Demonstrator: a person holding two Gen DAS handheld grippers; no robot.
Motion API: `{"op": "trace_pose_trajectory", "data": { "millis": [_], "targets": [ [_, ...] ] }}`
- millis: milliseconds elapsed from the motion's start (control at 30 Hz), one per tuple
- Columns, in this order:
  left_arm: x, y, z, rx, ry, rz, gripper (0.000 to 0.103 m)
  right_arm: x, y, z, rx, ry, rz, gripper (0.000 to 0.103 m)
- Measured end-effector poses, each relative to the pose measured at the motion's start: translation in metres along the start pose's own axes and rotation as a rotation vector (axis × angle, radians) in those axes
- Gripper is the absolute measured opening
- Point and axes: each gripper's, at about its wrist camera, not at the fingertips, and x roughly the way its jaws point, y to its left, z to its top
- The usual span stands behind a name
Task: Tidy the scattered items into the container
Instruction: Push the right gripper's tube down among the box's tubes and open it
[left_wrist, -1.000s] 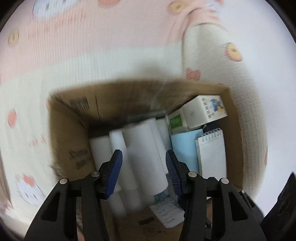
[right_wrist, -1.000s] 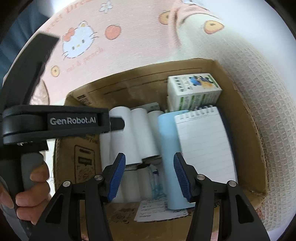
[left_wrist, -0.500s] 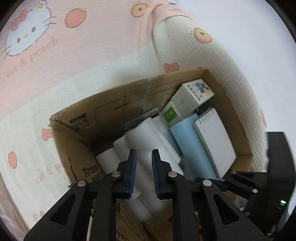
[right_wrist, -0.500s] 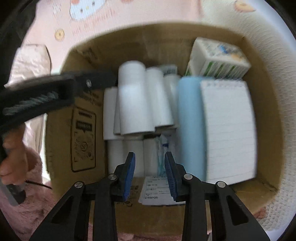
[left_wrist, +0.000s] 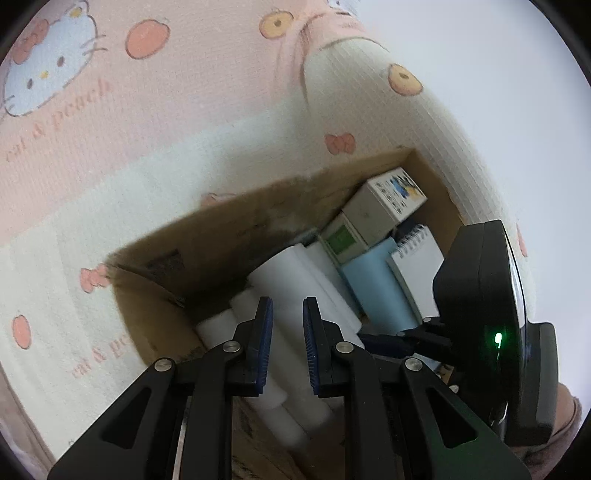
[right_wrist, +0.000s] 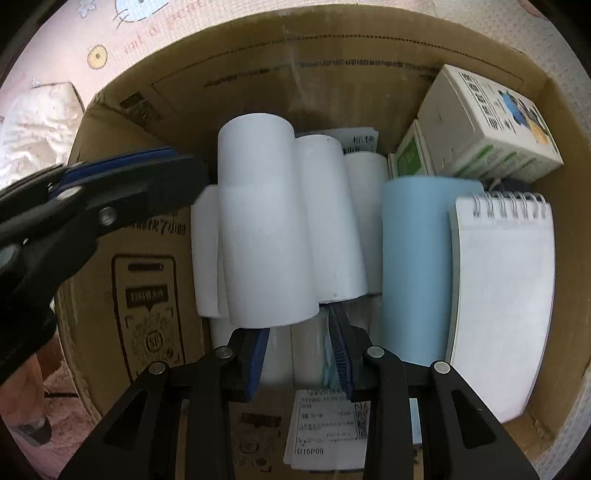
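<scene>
An open cardboard box (left_wrist: 221, 236) (right_wrist: 332, 55) holds several white rolls (left_wrist: 291, 277) (right_wrist: 266, 221), a pale blue roll (right_wrist: 413, 266), a spiral notepad (right_wrist: 506, 295) and small printed cartons (right_wrist: 491, 122). My left gripper (left_wrist: 288, 317) (right_wrist: 173, 157) hovers over the box's left side. Its jaws stand a narrow gap apart with nothing between them. My right gripper (right_wrist: 298, 321) (left_wrist: 369, 336) points straight down into the box. Its fingertips are tucked under the near ends of the upper rolls and straddle the lower row of white rolls. The pads show no clear press.
The box sits on a pink and cream blanket (left_wrist: 147, 129) with a cat and peach print. A paper label (right_wrist: 325, 424) lies on the box floor near the front wall. A hand (right_wrist: 33, 406) holds the left gripper's handle. Crumpled white cloth (right_wrist: 33, 122) lies beyond the box's left corner.
Both grippers' jaws narrowed from wide to a small gap. The right gripper sank into the box down to the rolls. The left gripper rolled and now sits over the box's left side.
</scene>
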Motion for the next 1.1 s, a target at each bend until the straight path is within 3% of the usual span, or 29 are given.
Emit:
{"op": "trace_pose_trajectory", "data": {
  "millis": [333, 467, 633, 800, 933, 1100],
  "targets": [
    [-0.009, 0.014, 0.001, -0.037, -0.017, -0.07, 0.018, 0.011, 0.012, -0.019, 0.008, 0.078, 0.044, 0.03],
    [-0.018, 0.016, 0.003, -0.042, -0.046, -0.075, 0.019, 0.026, 0.016, -0.013, 0.039, 0.086, 0.007, 0.03],
    [-0.024, 0.021, 0.005, -0.048, -0.062, -0.075, 0.019, 0.036, 0.015, 0.003, 0.074, 0.083, 0.027, 0.03],
    [-0.019, 0.023, 0.006, -0.054, -0.051, -0.076, 0.019, 0.035, 0.021, -0.012, 0.058, 0.093, 0.006, 0.03],
    [-0.02, 0.025, 0.005, -0.059, -0.053, -0.08, 0.019, 0.039, 0.029, -0.024, 0.065, 0.116, 0.064, 0.03],
    [-0.025, 0.028, 0.004, -0.057, -0.066, -0.08, 0.019, 0.061, 0.034, -0.016, 0.133, 0.126, 0.1, 0.03]
  ]
}}
